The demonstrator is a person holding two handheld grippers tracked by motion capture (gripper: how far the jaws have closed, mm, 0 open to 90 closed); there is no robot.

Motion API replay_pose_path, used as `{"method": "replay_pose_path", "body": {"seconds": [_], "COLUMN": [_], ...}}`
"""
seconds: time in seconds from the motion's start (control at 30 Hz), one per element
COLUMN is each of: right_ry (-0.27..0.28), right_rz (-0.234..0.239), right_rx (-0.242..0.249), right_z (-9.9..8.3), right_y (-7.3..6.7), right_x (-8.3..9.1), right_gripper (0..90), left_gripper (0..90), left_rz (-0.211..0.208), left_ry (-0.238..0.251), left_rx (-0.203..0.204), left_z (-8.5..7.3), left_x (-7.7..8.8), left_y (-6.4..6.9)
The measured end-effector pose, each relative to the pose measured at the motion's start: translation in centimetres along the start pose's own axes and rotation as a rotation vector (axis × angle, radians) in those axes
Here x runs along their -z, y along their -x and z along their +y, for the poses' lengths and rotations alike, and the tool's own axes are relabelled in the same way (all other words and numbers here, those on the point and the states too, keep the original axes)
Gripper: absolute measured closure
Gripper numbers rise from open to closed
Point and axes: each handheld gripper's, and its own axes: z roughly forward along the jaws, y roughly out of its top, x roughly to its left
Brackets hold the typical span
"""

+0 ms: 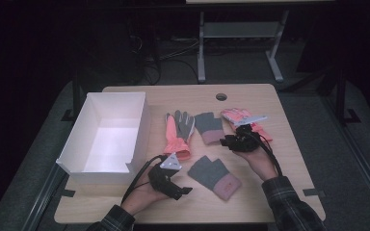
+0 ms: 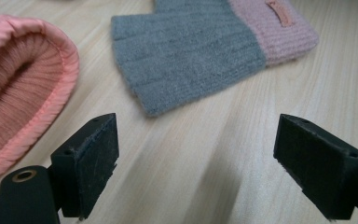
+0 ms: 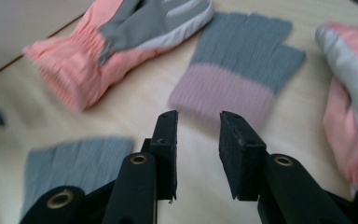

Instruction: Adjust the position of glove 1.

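Work in hand: sorting gloves on the pale wooden table (image 1: 250, 192), with the white open-topped cardboard box (image 1: 107, 134) at the far left as the likely destination.

Left gripper (image 1: 176, 188) – jaws wide apart, nothing between them, bare wood below. In the left gripper view the grey knitted fingerless glove with a pink ribbed cuff (image 2: 209, 51) lies just ahead of the jaws and slightly right, apart from them. In the high view the same glove (image 1: 214, 175) sits just to the right of this gripper, its long axis running diagonally, finger end toward the table's middle, cuff toward the near right.

Right gripper (image 1: 231, 140) – jaws narrowed to a small gap, holding nothing. It hovers near the second grey-and-pink knitted glove (image 3: 242, 79), whose cuff edge lies just beyond the jaw tips, fingers pointing away. An orange-and-grey work glove (image 3: 116, 42) lies to the left in that view; another orange glove (image 3: 349, 116) lies at the right.

Judgement: each hand is nearer its own knitted glove. The left needs a short advance toward the near glove's finger edge; the right is lined up on the far cuff.
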Motion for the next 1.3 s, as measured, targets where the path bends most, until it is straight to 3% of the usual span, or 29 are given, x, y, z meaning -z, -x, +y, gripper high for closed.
{"method": "replay_pose_path", "body": {"seconds": [0.2,0.33,0.37,0.47,0.7,0.87,1.03,1.17,1.3], "right_ry": [0.020,0.011,-0.005,-0.003,-0.037,-0.048,-0.060,-0.062,-0.064], "right_rz": [-0.035,-0.054,-0.062,-0.083,-0.145,-0.157,-0.188,-0.183,-0.163], "right_rx": [-0.026,-0.031,-0.032,-0.039,-0.094,-0.113,-0.075,-0.058,-0.051], "right_z": [2.8,3.8,4.4,4.8,4.0,3.8,3.8,3.7,3.7], "right_y": [0.4,0.7,0.9,0.9,1.7,2.0,1.5,1.6,1.9], "right_x": [-2.5,-3.6,-4.4,-5.1,-8.8,-9.7,-10.0,-10.0,-9.9], "right_gripper": [66.7,65.7,65.7,65.7,65.4,66.6,75.0,84.7,86.6], "left_gripper": [13.7,13.9,13.9,13.9,14.0,14.0,14.0,14.1,14.1], "left_rz": [0.007,0.010,0.008,0.007,0.009,0.003,0.002,-0.002,-0.008], "left_ry": [-0.011,-0.016,-0.005,-0.006,-0.008,-0.009,-0.017,-0.016,-0.022], "left_rx": [-0.001,-0.010,0.003,0.002,-0.008,-0.008,-0.010,-0.006,-0.007], "left_z": [0.0,0.0,0.1,0.1,0.1,0.1,0.0,0.0,0.0], "left_x": [0.1,0.3,0.3,0.2,0.2,0.1,-0.2,-0.2,-0.2], "left_y": [-0.3,-0.5,-0.4,-0.4,-0.4,-0.4,-0.3,-0.3,-0.4]}}
